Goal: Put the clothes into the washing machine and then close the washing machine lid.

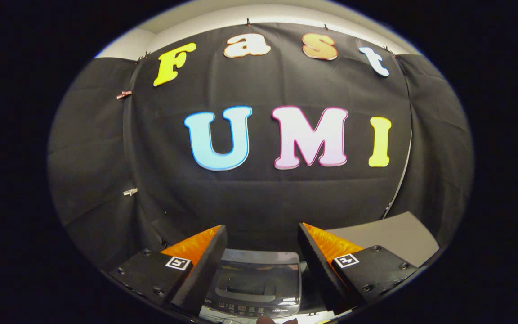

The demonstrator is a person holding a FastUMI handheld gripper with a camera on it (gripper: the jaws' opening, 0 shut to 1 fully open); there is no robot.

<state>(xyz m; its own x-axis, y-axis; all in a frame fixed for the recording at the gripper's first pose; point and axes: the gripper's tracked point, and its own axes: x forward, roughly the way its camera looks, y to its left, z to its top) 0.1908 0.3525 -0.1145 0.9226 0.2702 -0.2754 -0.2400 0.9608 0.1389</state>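
The two fingers of the gripper (262, 234) stand wide apart and hold nothing; the gap between them is free. They point forward at the black cloth wall (263, 198) of the booth, and they are raised, so that the task's machine lies lower than the tips.

Between the fingers and below them sits the small grey top-loading washing machine with a dark see-through lid (255, 282). Its lid lies flat and down, so it looks closed, with a long recessed handle running across it from one finger's side to the other. A row of small buttons (246, 308) is on the near edge of the machine, closer to the gripper than the lid. The machine is almost centred in the gap, a little nearer the left finger.

No clothes can be seen here, and through the lid I cannot tell whether something is inside the drum. So the scene fits two stages: clothes waiting somewhere outside with the lid down, or clothes inside and the lid closed again.

To the right, beyond the right finger, there is a pale grey flat surface of the desk (394, 234). At the near edge, just under the buttons, a small rounded part, perhaps a fingertip of the person (265, 320), is visible.
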